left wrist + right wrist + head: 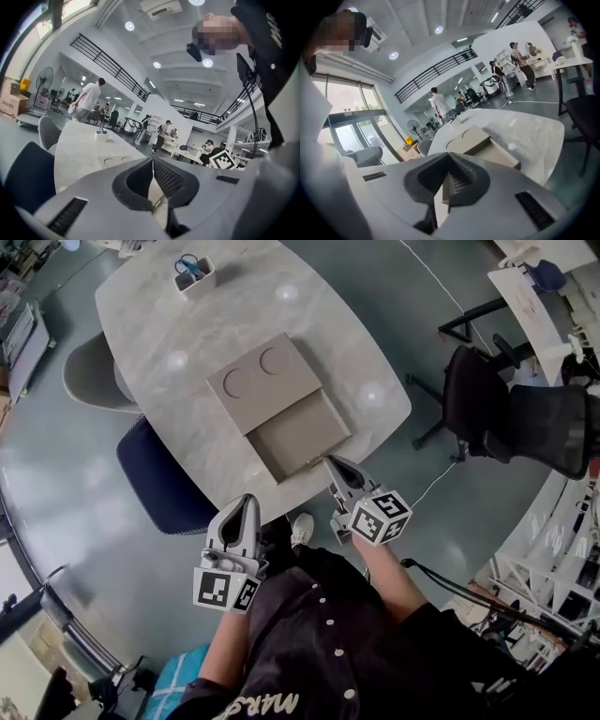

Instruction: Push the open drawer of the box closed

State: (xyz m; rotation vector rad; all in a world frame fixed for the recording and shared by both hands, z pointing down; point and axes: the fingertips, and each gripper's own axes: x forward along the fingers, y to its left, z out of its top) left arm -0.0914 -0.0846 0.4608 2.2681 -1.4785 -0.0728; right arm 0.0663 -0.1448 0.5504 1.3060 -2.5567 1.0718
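Note:
A flat taupe box (265, 381) with two round marks on its lid lies on the marble table (169, 352). Its drawer (300, 435) stands pulled out toward the table's near edge. My right gripper (329, 462) is shut and empty, its tip right at the drawer's front right corner; whether it touches is unclear. In the right gripper view the box (469, 138) and open drawer (502, 156) lie just beyond the closed jaws (449, 154). My left gripper (249, 500) is shut and empty, off the table's near edge, left of the drawer. The box (110, 162) shows faintly past it.
A white holder with blue scissors (195, 276) stands at the table's far end. A grey chair (89, 376) and a dark blue chair (161, 479) sit at the table's left side. A black office chair (511, 413) stands to the right. People walk in the background hall.

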